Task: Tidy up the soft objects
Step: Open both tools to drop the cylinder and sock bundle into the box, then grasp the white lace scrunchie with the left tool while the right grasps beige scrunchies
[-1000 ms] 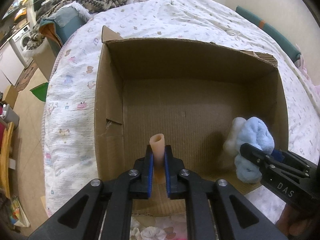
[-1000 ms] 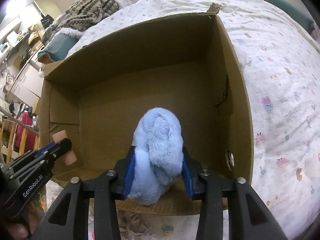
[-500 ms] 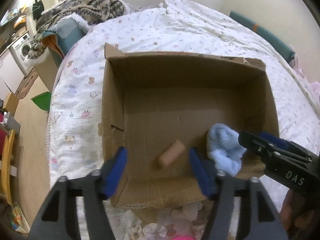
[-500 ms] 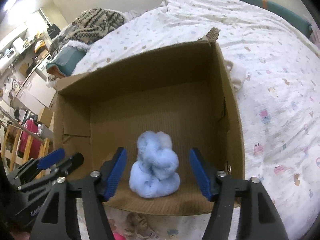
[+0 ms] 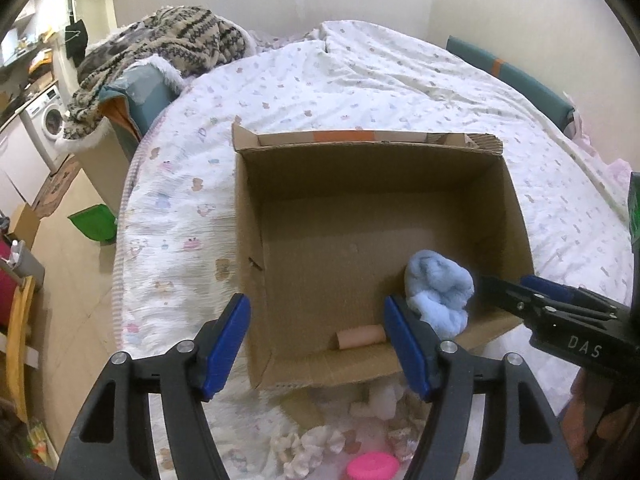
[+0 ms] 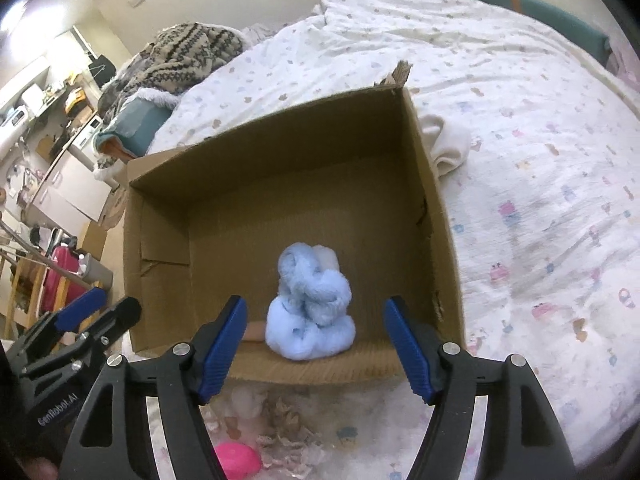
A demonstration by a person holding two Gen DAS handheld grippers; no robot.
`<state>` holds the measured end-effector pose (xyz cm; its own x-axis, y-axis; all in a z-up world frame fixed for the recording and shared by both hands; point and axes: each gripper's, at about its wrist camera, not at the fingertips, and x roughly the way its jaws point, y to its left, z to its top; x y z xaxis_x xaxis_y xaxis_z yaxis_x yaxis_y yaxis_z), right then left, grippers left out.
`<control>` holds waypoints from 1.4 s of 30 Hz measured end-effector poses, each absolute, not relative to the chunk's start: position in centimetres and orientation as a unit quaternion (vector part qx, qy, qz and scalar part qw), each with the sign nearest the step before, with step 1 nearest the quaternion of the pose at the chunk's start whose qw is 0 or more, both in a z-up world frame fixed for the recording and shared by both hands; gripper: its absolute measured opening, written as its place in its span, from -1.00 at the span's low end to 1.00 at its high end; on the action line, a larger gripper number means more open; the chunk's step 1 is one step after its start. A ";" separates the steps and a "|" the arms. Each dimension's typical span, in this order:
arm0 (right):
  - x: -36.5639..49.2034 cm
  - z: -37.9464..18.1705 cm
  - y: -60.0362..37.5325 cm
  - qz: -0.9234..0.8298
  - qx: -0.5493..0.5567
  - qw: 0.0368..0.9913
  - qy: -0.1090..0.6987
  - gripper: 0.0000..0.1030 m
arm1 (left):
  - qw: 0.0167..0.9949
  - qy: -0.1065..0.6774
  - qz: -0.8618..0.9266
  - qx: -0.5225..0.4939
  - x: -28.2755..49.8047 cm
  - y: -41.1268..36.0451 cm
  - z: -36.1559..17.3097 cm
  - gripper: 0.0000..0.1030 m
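One fluffy pale-blue bundle [image 6: 311, 304], knotted

A bed [image 5: 400, 92] under a printed white cover fills the cream-walled room, a washing machine [image 5: 50, 122] at left.

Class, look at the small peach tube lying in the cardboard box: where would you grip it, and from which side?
Grip the peach tube across its middle, coming from above. It lies flat against the box's near wall, so a level approach looks blocked. Set the fingers across its short width.
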<state>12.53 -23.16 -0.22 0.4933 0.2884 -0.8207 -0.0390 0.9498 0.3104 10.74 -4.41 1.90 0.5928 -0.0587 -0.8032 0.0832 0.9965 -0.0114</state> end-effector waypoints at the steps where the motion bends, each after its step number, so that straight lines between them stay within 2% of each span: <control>1: 12.2 -0.1 -23.2 0.098 0.127 0.856 0.492 0.46 | 0.893 0.448 -0.040 0.011 10.3 -4.2 2.1 0.28; 9: 9.3 0.1 -23.7 0.104 0.137 0.852 0.494 0.53 | 0.885 0.463 -0.033 -0.039 7.7 -2.0 2.5 0.29; 24: 5.0 1.9 -22.7 0.130 0.118 0.856 0.487 0.53 | 0.877 0.479 0.007 -0.045 3.0 -0.5 3.8 0.29; 31: 5.0 0.1 -23.5 0.127 0.160 0.828 0.522 0.53 | 0.874 0.483 0.008 -0.051 3.1 0.3 3.6 0.29; 42: 5.5 -4.1 -22.9 0.111 0.173 0.788 0.580 0.53 | 0.788 0.611 -0.020 -0.074 5.1 1.2 -4.8 0.29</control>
